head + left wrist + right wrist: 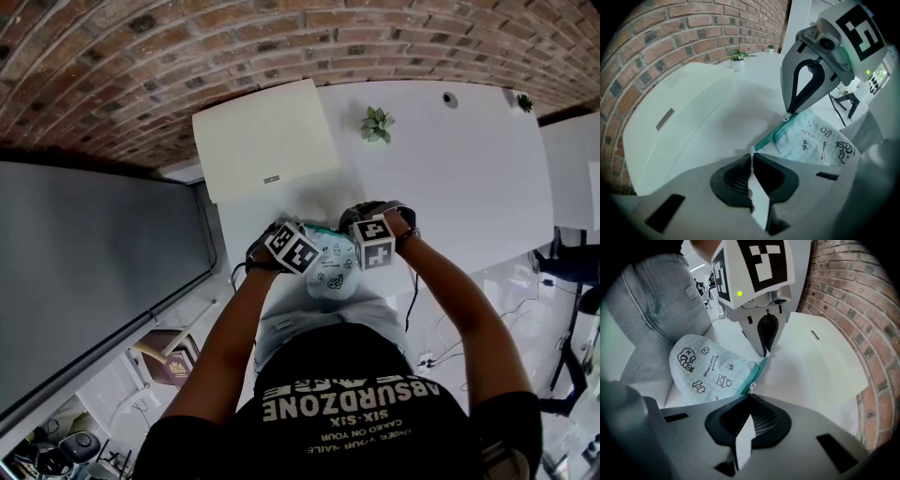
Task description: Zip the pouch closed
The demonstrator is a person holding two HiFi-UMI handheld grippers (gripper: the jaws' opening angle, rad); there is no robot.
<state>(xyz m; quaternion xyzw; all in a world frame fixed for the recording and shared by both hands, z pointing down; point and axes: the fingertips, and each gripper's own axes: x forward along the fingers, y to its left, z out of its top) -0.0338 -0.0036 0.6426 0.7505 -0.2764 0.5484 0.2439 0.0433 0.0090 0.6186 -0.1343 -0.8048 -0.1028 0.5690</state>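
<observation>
Pouch [330, 274] pinched, left gripper [751, 153], right gripper [751, 391] down-tilted

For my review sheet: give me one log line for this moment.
left tool: shut on zipper end | right tool: shut on zipper pull | pouch: at table edge, zip extent unclear

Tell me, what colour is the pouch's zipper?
Teal green zipper, on a pale checked pouch with black doodles; the right gripper view shows it best.

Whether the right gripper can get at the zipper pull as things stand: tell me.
Probably yes: the right gripper looks shut on the zipper pull of the pouch, with nothing in between. The left gripper pinches the pouch's other end.
</observation>
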